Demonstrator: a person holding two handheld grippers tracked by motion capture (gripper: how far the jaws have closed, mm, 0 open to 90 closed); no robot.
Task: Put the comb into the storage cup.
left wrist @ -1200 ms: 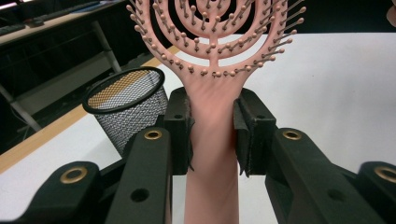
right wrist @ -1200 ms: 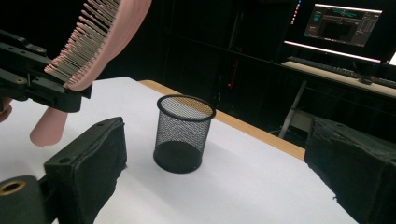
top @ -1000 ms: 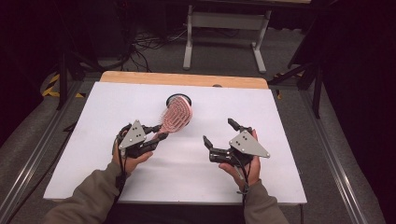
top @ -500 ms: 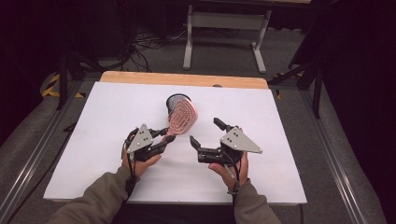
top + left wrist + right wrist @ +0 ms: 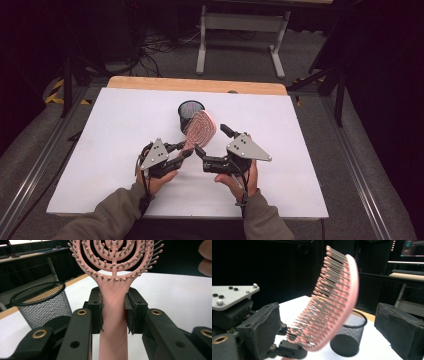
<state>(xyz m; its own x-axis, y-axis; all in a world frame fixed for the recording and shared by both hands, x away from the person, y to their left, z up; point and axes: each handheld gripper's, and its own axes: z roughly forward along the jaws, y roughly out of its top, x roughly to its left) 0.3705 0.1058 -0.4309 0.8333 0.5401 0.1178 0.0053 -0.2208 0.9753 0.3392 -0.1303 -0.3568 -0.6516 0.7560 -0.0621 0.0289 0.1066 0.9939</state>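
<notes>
The left gripper (image 5: 186, 151) has its two black jaws shut tight on the handle of a pink hairbrush (image 5: 199, 128); in the left gripper view the pads (image 5: 96, 308) press on both sides of the handle, and the round head with its little knobby bristles (image 5: 113, 257) stands up above them; the brush is up off the white table (image 5: 110, 125), not lying on it. The right gripper (image 5: 211, 139) is just beside it with its jaws wide apart; in the right gripper view the brush head (image 5: 332, 302) sits between the two pads (a bit blurry, seen from its side), and neither pad (image 5: 262, 325) touches it. A black mesh cup (image 5: 191, 113) stands upright on the table just behind the brush; its open top looks empty. A hand (image 5: 156, 180) holds each gripper from below.
</notes>
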